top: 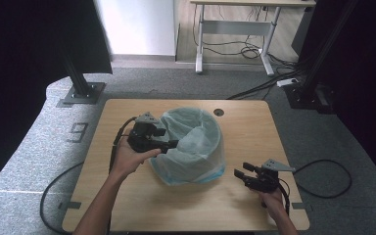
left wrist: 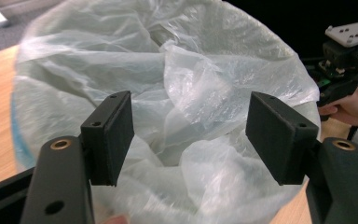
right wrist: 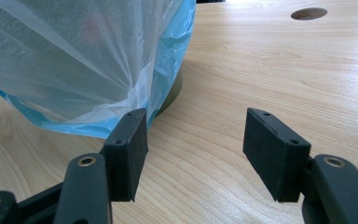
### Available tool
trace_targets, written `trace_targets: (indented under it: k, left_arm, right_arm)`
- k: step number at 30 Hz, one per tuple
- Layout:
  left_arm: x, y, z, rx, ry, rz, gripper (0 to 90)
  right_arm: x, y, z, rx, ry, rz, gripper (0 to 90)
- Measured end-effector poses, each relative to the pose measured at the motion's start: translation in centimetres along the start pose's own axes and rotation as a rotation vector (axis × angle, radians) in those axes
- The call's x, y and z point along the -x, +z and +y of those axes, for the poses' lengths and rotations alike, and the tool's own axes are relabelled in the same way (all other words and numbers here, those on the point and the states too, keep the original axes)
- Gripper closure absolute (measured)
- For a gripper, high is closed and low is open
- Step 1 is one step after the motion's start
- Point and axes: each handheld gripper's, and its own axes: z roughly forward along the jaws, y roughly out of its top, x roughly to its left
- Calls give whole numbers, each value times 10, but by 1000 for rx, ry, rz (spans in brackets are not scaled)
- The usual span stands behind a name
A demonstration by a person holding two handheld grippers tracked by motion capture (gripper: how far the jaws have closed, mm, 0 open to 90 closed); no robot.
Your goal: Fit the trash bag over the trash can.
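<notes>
Wooden table [top: 142, 205] with a round bin [top: 192, 147] standing near its middle. The bin wears a thin, see-through plastic bag [top: 196, 128]. The bag is pulled down over the outside of the bin, and it looks pale blue near the bottom edge. Inside the bin the bag is crumpled and puffy.

The left gripper [top: 172, 143] is held in the person's left hand [top: 133, 157]. It sits at the left side of the bin, right at the rim. In the left gripper view its two black jaws stand wide apart, with the crumpled bag [left wrist: 186, 93] showing between them. They hold nothing. I cannot tell if they touch the bag.

The right gripper [top: 242, 171] is held in the person's right hand [top: 273, 200]. It is low over the table, to the right of the bin and a little apart from it. In the right gripper view its jaws are also wide apart, with bare wood [right wrist: 270, 60] between them. The bag's blue edge [right wrist: 168, 60] hangs just past the jaw on the left of that view.

A small round hole [top: 219, 112] is in the table top behind the bin. Black cables [top: 323, 176] lie on the grey floor around the table.
</notes>
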Motion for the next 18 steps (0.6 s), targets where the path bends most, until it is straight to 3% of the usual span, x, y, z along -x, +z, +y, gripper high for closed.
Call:
trace_targets:
  k: [8,18]
  left_arm:
    - [-9,-19,-20,82,-25,12,322]
    - [-17,-45,-48,134,-53,27,322]
  right_arm:
    - [1,0,-1,-2,5,-4,389]
    - [1,0,-3,-11,7,-8,388]
